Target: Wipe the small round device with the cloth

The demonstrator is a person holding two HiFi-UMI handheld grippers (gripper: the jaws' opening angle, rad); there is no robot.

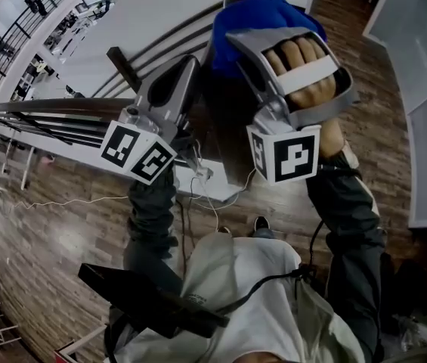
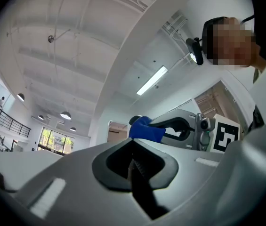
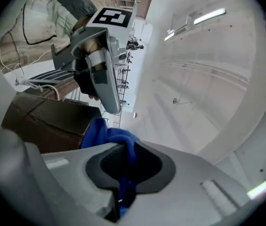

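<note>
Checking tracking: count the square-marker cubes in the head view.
2. One cube left of centre; the other right of it, below the person's hand.

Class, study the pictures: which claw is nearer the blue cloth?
Right. The right claw is shut on the cloth, pinching a fold. The left claw is shut, close beside the cloth.

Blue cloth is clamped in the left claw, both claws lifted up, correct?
Not the left claw: the blue cloth is clamped in the right claw, as the right gripper view shows. Both are lifted up.
</note>
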